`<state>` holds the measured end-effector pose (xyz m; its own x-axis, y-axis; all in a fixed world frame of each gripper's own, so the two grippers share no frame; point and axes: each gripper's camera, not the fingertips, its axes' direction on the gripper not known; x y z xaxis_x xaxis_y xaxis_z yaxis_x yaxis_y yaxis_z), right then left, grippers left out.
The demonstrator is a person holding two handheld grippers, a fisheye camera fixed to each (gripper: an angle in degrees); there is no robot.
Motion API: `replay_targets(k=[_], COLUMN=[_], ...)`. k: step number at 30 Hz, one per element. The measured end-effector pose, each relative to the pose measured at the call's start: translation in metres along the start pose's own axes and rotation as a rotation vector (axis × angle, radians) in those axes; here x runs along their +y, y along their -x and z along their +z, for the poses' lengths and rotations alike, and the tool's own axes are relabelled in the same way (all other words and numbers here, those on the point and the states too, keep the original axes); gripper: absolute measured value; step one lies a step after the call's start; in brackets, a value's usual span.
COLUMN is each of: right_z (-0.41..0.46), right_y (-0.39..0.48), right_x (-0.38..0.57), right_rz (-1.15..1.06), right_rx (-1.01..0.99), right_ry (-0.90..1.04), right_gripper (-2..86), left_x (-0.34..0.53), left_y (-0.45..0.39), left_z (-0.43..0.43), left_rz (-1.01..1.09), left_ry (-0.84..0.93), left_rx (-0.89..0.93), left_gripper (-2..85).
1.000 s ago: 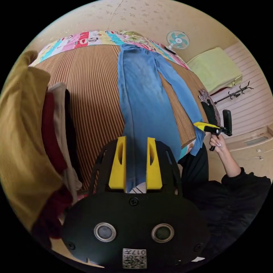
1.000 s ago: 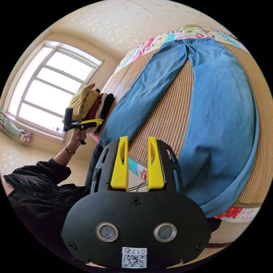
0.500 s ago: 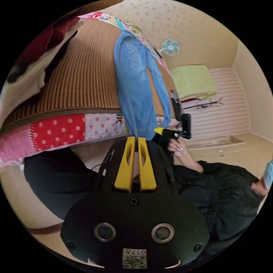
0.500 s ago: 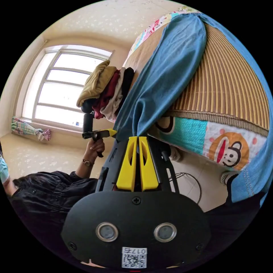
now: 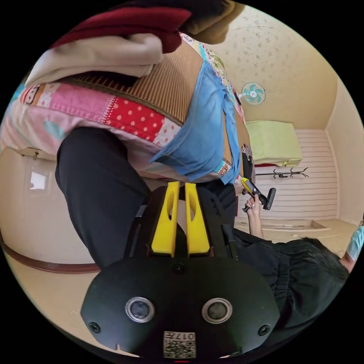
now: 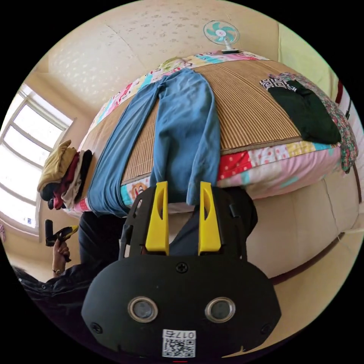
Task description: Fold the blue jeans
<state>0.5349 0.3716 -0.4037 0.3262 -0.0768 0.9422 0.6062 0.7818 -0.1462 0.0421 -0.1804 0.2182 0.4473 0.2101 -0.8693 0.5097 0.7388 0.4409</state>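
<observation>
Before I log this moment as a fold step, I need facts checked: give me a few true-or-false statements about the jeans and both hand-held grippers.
1. The blue jeans lie spread along the striped mat with both leg ends hanging over the bed edge. True.
2. The right hand-held gripper is clamped on a jeans leg. False: its jaws stand apart, holding nothing.
3. The left hand-held gripper is below the hanging denim, jaws nearly closed on nothing. True.
4. The jeans are already folded in half. False: both legs lie at full length.
5. A stack of clothes sits on the bed beside the jeans. True.
</observation>
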Motion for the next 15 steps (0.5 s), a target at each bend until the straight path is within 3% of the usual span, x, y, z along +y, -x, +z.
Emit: replay_targets(k=[4,6,9,11,14,15], right_z=[0.039,0.016,-0.074,-0.148,-0.187,-0.186], right_y=[-0.01,-0.026,-0.062,-0.114,-0.201,-0.219], right_x=[-0.043,-0.047,-0.032,-0.002,0.047,0.059], right_rz=[0.054,0.109,0.116,0.116,0.209,0.251], right_rx=[0.042,0.01,-0.276,-0.644,-0.967,-0.981], right_ry=[0.22,0.229,0.095,-0.078,-0.258,-0.261], right_gripper=[8.4,4.7,3.4,3.0,2.8,2.7], left_x=[-0.024,-0.033,-0.031,-0.028,-0.025,-0.025], left_y=[-0.043,-0.077,-0.113,-0.128,-0.148,-0.156], left_z=[0.024,0.039,0.051,0.06,0.085,0.095], left_rz=[0.12,0.196,0.281,0.327,0.386,0.416], left_ry=[0.082,0.12,0.146,0.193,0.325,0.363], left_rx=[0.01,0.03,0.071,0.102,0.15,0.163], left_gripper=[3.8,3.9,3.8,4.0,5.5,6.1])
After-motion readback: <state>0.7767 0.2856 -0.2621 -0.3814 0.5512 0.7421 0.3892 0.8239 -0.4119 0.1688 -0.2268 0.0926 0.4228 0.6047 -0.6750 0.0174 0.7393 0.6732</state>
